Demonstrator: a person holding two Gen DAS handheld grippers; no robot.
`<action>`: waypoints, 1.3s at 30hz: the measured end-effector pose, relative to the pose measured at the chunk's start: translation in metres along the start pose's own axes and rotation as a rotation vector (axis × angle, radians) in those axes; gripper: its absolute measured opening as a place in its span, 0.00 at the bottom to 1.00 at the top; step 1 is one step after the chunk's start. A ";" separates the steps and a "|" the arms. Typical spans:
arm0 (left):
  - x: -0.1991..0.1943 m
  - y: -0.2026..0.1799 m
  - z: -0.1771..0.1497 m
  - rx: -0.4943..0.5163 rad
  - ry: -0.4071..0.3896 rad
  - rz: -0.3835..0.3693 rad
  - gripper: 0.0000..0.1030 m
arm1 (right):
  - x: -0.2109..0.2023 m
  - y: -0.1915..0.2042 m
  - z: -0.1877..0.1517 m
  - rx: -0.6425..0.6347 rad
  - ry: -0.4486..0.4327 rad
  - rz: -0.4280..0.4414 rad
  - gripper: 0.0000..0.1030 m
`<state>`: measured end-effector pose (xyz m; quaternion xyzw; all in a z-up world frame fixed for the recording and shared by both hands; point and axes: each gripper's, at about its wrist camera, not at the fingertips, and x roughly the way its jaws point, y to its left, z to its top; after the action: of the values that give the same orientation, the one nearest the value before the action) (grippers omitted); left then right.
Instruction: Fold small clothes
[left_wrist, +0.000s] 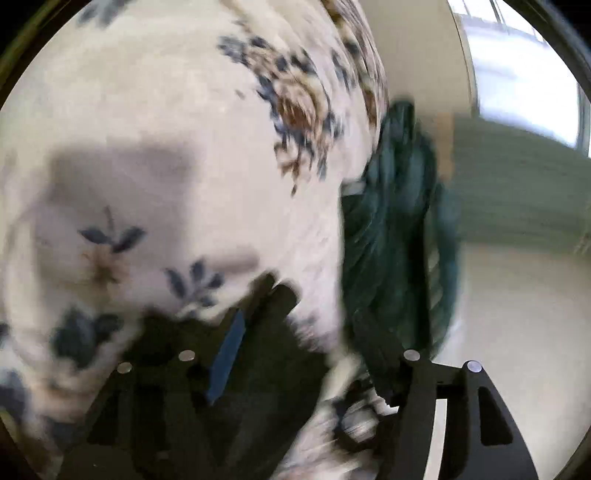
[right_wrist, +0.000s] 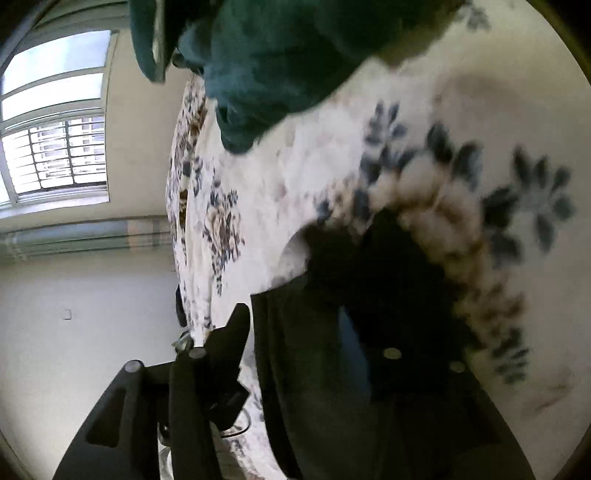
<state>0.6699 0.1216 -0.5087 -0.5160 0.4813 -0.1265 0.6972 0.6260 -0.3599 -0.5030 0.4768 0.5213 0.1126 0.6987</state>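
Observation:
Both views are blurred by motion. A dark teal garment (left_wrist: 399, 229) hangs off the right edge of a white floral cloth (left_wrist: 177, 122) in the left wrist view. It also shows at the top of the right wrist view (right_wrist: 273, 62). My left gripper (left_wrist: 325, 325) has teal fabric bunched by its right finger; whether it is shut on the cloth I cannot tell. My right gripper (right_wrist: 295, 295) has dark cloth draped over its right finger (right_wrist: 369, 332); its state is unclear.
The floral cloth (right_wrist: 388, 147) covers a bed or table surface. A barred window (right_wrist: 55, 147) and pale walls lie to the left in the right wrist view. A green striped curtain or wall panel (left_wrist: 517, 184) and a bright window show at right in the left wrist view.

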 end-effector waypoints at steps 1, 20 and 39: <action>0.002 -0.008 -0.004 0.080 0.018 0.054 0.58 | -0.007 0.000 0.000 -0.024 -0.006 -0.024 0.52; -0.017 -0.016 -0.035 0.407 0.082 0.371 0.19 | 0.033 0.003 -0.014 -0.299 0.089 -0.432 0.22; -0.074 0.031 -0.167 0.557 0.091 0.502 0.10 | -0.012 -0.066 -0.184 -0.144 0.121 -0.513 0.12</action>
<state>0.4884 0.0851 -0.4955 -0.1662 0.5705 -0.1004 0.7980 0.4443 -0.3010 -0.5472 0.2704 0.6566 -0.0031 0.7041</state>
